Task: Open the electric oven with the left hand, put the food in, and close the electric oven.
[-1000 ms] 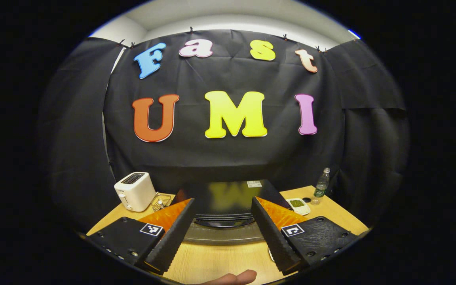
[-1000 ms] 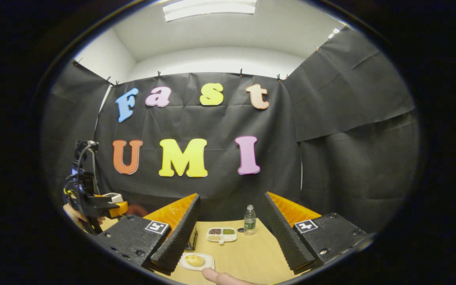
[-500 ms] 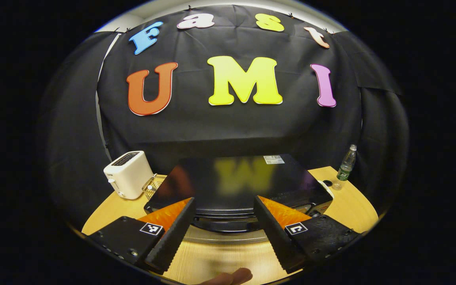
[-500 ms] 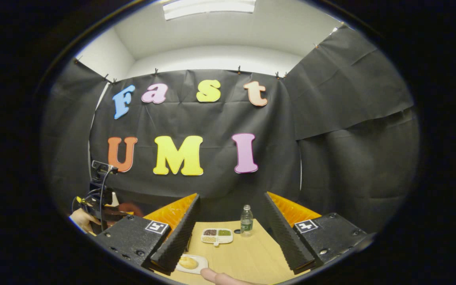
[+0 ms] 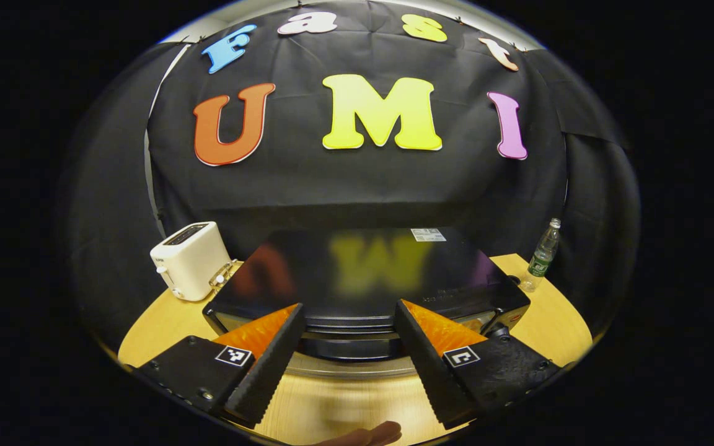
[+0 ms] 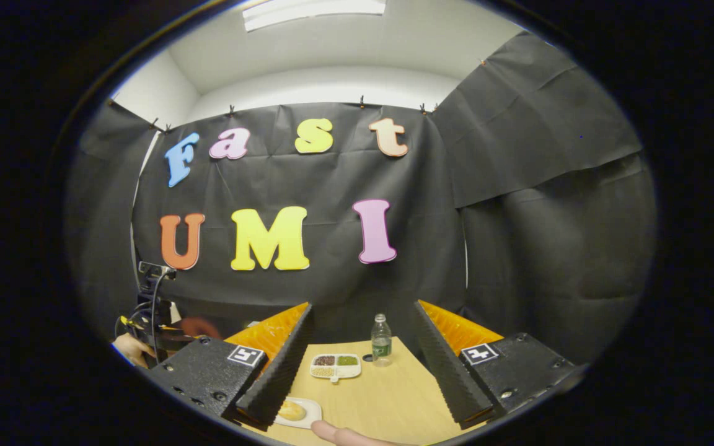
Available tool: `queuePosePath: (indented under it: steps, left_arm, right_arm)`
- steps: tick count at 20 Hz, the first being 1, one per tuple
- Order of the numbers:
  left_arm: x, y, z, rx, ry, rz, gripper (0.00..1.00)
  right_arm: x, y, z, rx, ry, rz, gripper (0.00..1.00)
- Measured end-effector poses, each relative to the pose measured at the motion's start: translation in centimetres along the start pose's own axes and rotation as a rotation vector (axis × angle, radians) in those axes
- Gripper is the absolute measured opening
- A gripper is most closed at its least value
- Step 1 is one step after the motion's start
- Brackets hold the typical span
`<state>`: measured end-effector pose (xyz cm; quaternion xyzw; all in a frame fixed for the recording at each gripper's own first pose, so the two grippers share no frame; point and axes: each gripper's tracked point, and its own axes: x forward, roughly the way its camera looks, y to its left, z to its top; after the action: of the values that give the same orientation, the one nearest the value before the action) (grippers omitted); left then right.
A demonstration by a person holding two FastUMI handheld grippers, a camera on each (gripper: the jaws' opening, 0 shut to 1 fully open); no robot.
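1. Left gripper [image 5: 348, 359]: jaws wide apart and empty, aimed at the front of the oven [image 5: 363, 279], with the oven's curved handle [image 5: 351, 350] lying between its fingers and touched by neither.
2. Right gripper [image 6: 360, 365]: jaws wide apart and empty, hovering over the table [image 6: 388, 396].
3. Oven: one, black, glossy-topped, door shut, standing at the table's middle in the left gripper view.
4. Food [image 6: 291, 410]: one yellowish piece on a small white plate [image 6: 307, 414], just beside the right gripper's left finger and partly hidden by it.
5. Toaster [image 5: 191, 260]: one, white, left of the oven, with a wire rack [image 5: 224, 277] between the two.
6. Bottle [image 5: 543, 257]: one, clear with a green label, right of the oven, near the table's far edge.
7. Divided tray [image 6: 335, 365]: one, white, holding dark, green and pale fillings, beside the bottle in the right gripper view.
8. Fingertip [image 6: 338, 433]: one showed at the lower edge of each view.
9. Far left of the right gripper view: the other gripper's rig and a hand [image 6: 127, 350].
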<state>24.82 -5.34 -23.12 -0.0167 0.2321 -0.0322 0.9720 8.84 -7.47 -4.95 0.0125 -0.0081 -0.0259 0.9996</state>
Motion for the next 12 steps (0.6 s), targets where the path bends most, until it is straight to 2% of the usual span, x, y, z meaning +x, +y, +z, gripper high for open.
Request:
queuePosePath:
  steps: [1, 2, 4, 5, 6, 9, 10, 11, 12]
  left_arm:
    - [0.1, 0.0, -0.2, -0.004, 0.003, -0.009, 0.97]
    - [-0.1, -0.1, -0.4, 0.003, 0.010, -0.012, 0.97]
    - [-0.4, -0.1, -0.5, 0.038, 0.004, -0.010, 0.97]
    - [-0.7, -0.1, -0.6, 0.036, 0.004, -0.008, 0.97]
    - [-1.0, -0.1, -0.7, 0.023, 0.001, -0.007, 0.97]
    - [-2.2, -0.2, -1.4, 0.037, -0.042, 0.002, 0.97]
    - [-2.8, -0.2, -1.7, 0.031, -0.051, 0.003, 0.97]
    - [-3.2, -0.3, -2.1, 0.033, -0.059, 0.002, 0.97]
    - [-3.7, -0.3, -2.4, 0.037, -0.068, 0.003, 0.97]
  right_arm:
    - [-0.2, 0.2, 0.0, -0.004, 0.002, 0.004, 0.95]
    - [-0.4, 0.2, 0.2, -0.007, 0.002, 0.005, 1.00]
    - [-0.9, 0.2, 0.8, -0.017, -0.007, 0.003, 1.00]
    - [-1.3, 0.1, 0.8, -0.020, -0.011, 0.003, 1.00]
    - [-1.7, 0.0, 1.0, -0.020, -0.015, 0.002, 0.95]
    - [-2.1, 0.0, 1.4, -0.023, -0.015, 0.005, 0.95]
    - [-2.3, -0.2, 1.6, -0.026, -0.017, -0.002, 1.00]
    - [-2.5, -0.5, 1.6, -0.033, -0.017, -0.009, 0.94]
    - [-2.8, -0.7, 1.6, -0.039, -0.015, -0.014, 0.94]
